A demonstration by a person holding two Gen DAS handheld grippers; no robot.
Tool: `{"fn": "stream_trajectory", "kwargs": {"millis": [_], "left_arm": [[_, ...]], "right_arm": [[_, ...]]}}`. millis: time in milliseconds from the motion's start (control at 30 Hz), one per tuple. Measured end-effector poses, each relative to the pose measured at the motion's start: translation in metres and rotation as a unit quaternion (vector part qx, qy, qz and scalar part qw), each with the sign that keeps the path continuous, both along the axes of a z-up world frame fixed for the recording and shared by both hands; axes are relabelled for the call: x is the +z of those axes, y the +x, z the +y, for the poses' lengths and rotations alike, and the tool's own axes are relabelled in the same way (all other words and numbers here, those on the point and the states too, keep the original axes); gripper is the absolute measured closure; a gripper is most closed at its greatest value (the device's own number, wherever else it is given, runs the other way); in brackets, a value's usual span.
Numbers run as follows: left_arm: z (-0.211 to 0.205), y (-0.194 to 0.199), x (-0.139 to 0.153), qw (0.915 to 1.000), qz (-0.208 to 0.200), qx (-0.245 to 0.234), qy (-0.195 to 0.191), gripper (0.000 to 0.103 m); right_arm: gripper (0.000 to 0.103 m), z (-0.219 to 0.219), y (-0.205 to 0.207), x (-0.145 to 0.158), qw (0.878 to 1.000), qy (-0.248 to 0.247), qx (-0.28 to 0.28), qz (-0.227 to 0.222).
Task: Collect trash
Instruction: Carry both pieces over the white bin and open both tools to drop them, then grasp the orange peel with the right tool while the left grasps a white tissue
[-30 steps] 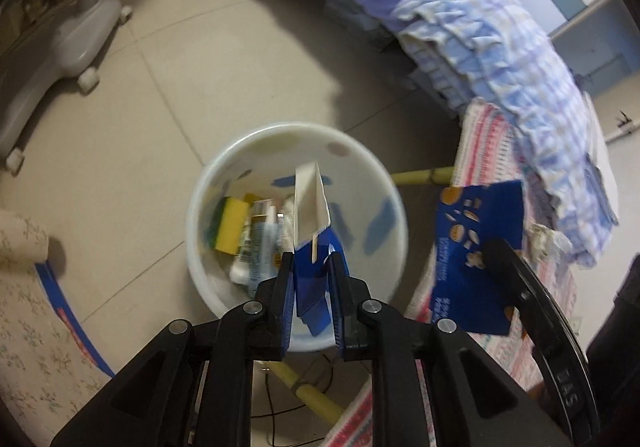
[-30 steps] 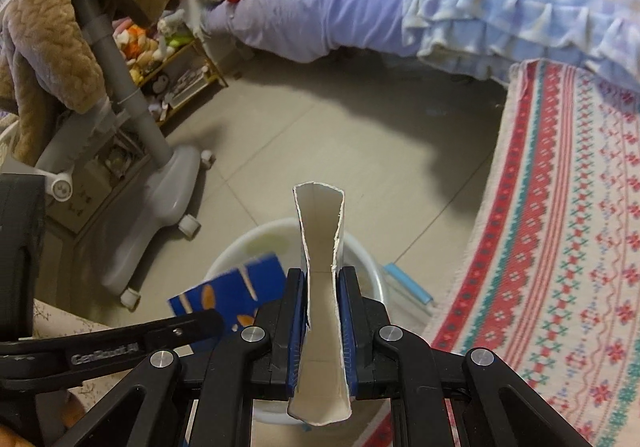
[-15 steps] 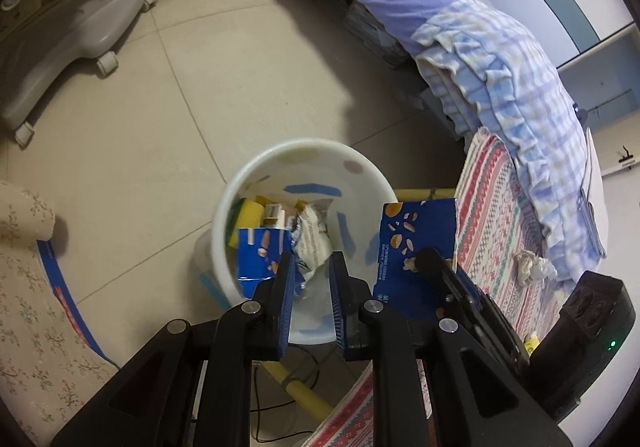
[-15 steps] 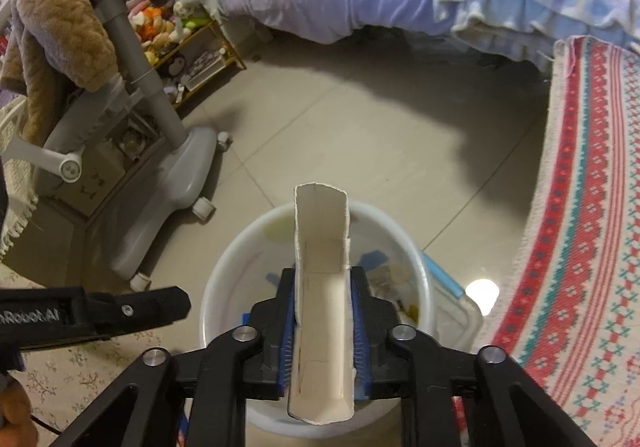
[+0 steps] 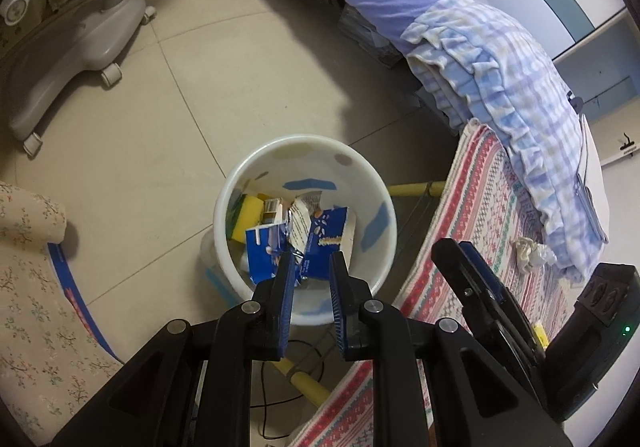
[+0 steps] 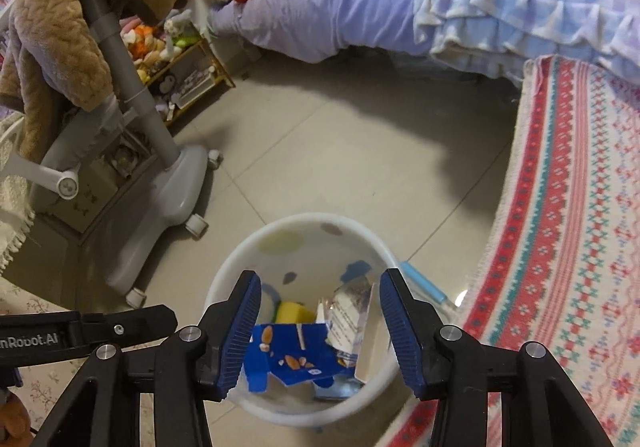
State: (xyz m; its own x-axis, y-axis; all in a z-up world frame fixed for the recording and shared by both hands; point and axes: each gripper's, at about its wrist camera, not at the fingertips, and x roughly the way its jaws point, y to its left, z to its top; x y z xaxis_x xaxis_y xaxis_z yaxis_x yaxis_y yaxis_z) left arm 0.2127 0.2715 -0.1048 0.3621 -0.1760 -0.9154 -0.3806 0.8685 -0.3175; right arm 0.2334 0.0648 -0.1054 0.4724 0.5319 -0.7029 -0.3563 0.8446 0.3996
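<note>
Tools hover above a white wastebasket (image 5: 362,175) on a tiled bedroom floor (image 5: 224,87): the left tool (image 5: 311,261) has its blue-padded fingers parted by a narrow gap and gripping nothing, while the right tool (image 6: 320,289) is spread wide and likewise empty. Directly below them, inside the wastebasket (image 6: 236,259), lies the collected trash: a torn blue snack box (image 5: 264,251) printed with crackers, a crumpled silver wrapper (image 5: 302,213), a piece of white card (image 6: 374,331) leaning against the inner wall, and a yellow sponge (image 5: 254,205) toward the far-left side. In the right wrist view the blue snack box (image 6: 292,353) rests on top of the pile, with the sponge (image 6: 294,312) behind it. To the right, a red-and-teal patterned cloth (image 6: 568,247) spreads out, with a crumpled tissue (image 5: 532,252) on it near a blue checked blanket (image 5: 504,83). Farther off stand a grey wheeled stand (image 6: 160,183) draped with a brown quilted garment (image 6: 60,35), a low shelf of plush toys (image 6: 160,39), and a bed with a lavender sheet (image 6: 328,3).
</note>
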Motion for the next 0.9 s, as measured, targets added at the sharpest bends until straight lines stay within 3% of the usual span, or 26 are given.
{"fn": "stream_trajectory", "kwargs": {"millis": [300,367,400,433,467,500,633,767,900], "left_arm": [[-0.053,-0.029,0.032,0.9992,-0.016,-0.037,0.004,0.084],[-0.071,-0.037,0.039,0.9983,-0.022,-0.052,0.011,0.084],[-0.079,-0.041,0.041,0.9977,-0.026,-0.06,0.016,0.078],[-0.091,-0.047,0.041,0.9968,-0.028,-0.07,0.025,0.063],[-0.098,-0.052,0.039,0.9962,-0.028,-0.076,0.032,0.055],[-0.105,-0.057,0.036,0.9957,-0.027,-0.08,0.039,0.046],[-0.132,-0.075,0.017,0.9948,-0.001,-0.094,0.039,0.047],[-0.16,-0.087,0.017,0.9922,-0.004,-0.117,0.044,0.047],[-0.18,-0.095,0.024,0.9906,-0.013,-0.129,0.045,0.047]], "right_arm": [[0.048,-0.059,-0.03,0.037,0.999,-0.014,-0.033,-0.027],[0.044,-0.081,-0.036,0.041,0.998,-0.032,-0.051,-0.036],[0.04,-0.091,-0.037,0.041,0.997,-0.037,-0.059,-0.036],[0.038,-0.101,-0.039,0.041,0.996,-0.04,-0.066,-0.034],[0.036,-0.114,-0.04,0.039,0.996,-0.043,-0.075,-0.031],[0.035,-0.13,-0.041,0.036,0.995,-0.048,-0.086,-0.027],[0.035,-0.188,-0.042,0.018,0.987,-0.082,-0.137,-0.013],[0.035,-0.242,-0.038,-0.012,0.968,-0.147,-0.205,0.004],[0.036,-0.27,-0.032,-0.043,0.964,-0.144,-0.22,0.035]]}}
